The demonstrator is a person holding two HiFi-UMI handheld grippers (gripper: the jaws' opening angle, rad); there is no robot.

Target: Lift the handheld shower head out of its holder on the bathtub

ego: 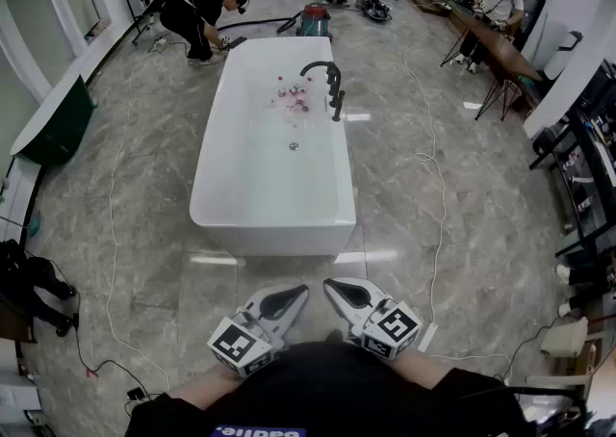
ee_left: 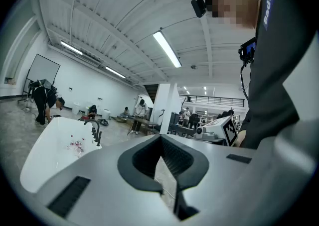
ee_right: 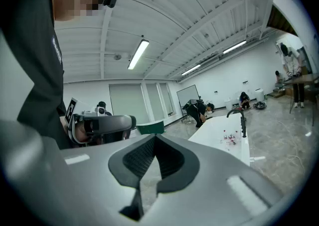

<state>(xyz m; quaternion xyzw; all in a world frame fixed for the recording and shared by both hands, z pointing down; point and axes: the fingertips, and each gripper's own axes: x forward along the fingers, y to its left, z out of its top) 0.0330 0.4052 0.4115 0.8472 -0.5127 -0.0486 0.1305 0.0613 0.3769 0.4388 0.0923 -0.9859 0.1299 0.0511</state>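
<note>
A white freestanding bathtub (ego: pixel 272 223) stands mid-floor. On its right rim rises a black faucet (ego: pixel 320 68), with the black handheld shower head (ego: pixel 339 104) upright in its holder beside it. The faucet also shows small in the left gripper view (ee_left: pixel 94 129) and in the right gripper view (ee_right: pixel 242 119). Both grippers are held close to the person's body, far short of the tub. My left gripper (ego: pixel 295 295) (ee_left: pixel 160 139) is shut with nothing in it. So is my right gripper (ego: pixel 336 289) (ee_right: pixel 155 138).
Small pink items (ego: pixel 293 98) lie inside the tub near the faucet. Cables trail over the tiled floor on both sides. A red vacuum (ego: pixel 313 18) and several people are beyond the tub. A table (ego: pixel 501 46) stands at the right, a dark green tub (ego: pixel 58 124) at the left.
</note>
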